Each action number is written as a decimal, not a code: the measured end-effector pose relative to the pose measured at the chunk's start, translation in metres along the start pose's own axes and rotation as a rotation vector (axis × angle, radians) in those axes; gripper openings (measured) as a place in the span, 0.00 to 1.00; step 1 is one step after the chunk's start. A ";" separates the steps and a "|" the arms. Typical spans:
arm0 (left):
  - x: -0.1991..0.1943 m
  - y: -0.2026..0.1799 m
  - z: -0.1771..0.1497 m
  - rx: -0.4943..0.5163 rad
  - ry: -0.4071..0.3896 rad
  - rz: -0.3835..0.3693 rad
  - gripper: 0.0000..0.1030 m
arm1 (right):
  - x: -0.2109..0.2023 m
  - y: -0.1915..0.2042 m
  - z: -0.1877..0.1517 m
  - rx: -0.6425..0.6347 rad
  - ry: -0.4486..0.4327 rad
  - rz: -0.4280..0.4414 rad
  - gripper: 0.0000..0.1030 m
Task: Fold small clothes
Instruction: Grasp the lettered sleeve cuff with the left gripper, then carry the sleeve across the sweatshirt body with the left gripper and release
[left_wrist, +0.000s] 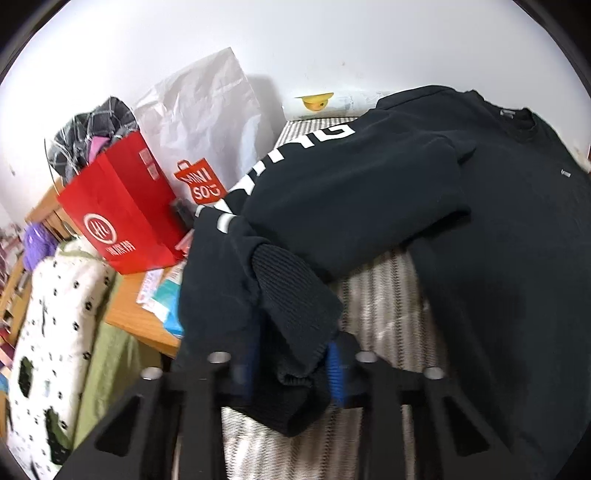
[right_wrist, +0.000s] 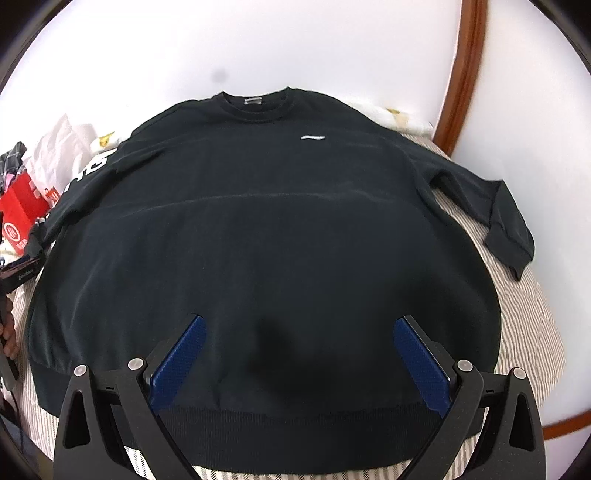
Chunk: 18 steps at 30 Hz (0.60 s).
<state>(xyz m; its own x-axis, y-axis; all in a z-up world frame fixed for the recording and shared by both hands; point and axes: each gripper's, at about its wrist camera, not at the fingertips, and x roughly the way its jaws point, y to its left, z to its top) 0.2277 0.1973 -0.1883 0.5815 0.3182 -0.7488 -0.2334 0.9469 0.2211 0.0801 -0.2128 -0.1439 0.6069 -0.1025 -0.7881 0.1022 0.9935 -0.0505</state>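
The sweatshirt (right_wrist: 258, 229) lies flat on the striped bed (right_wrist: 528, 306), not yet folded. The left gripper (left_wrist: 291, 354) pinches one cuff (left_wrist: 295, 306); the right gripper (right_wrist: 295, 365) hangs spread wide above the hem, grasping nothing.

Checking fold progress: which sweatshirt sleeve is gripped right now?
The white-lettered sleeve of the black sweatshirt, clamped in the left tongs; the plain sleeve lies free.

The sweatshirt (right_wrist: 258, 229) lies flat on the bed sheet (right_wrist: 524, 295), its collar far from the right gripper (right_wrist: 295, 365), which hangs over its hem. Its one sleeve (right_wrist: 495, 214) lies out to the right. The other sleeve's cuff (left_wrist: 295, 317) sits between the left gripper (left_wrist: 291, 365) fingers. Left of this gripper, a shopping bag (left_wrist: 122, 206) stands on a desk (left_wrist: 129, 306).
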 end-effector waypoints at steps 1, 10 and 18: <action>-0.001 0.003 0.001 0.002 -0.001 0.002 0.16 | -0.002 0.001 -0.002 0.000 0.000 -0.001 0.97; -0.068 0.004 0.045 -0.089 -0.084 -0.180 0.13 | -0.023 -0.021 0.000 -0.009 -0.036 0.003 0.97; -0.130 -0.091 0.108 -0.023 -0.162 -0.324 0.13 | -0.034 -0.072 0.015 0.002 -0.079 0.062 0.97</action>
<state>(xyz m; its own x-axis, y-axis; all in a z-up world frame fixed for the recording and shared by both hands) 0.2575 0.0749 -0.0438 0.7439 0.0069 -0.6683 -0.0334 0.9991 -0.0270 0.0639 -0.2815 -0.1041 0.6727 -0.0445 -0.7386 0.0642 0.9979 -0.0016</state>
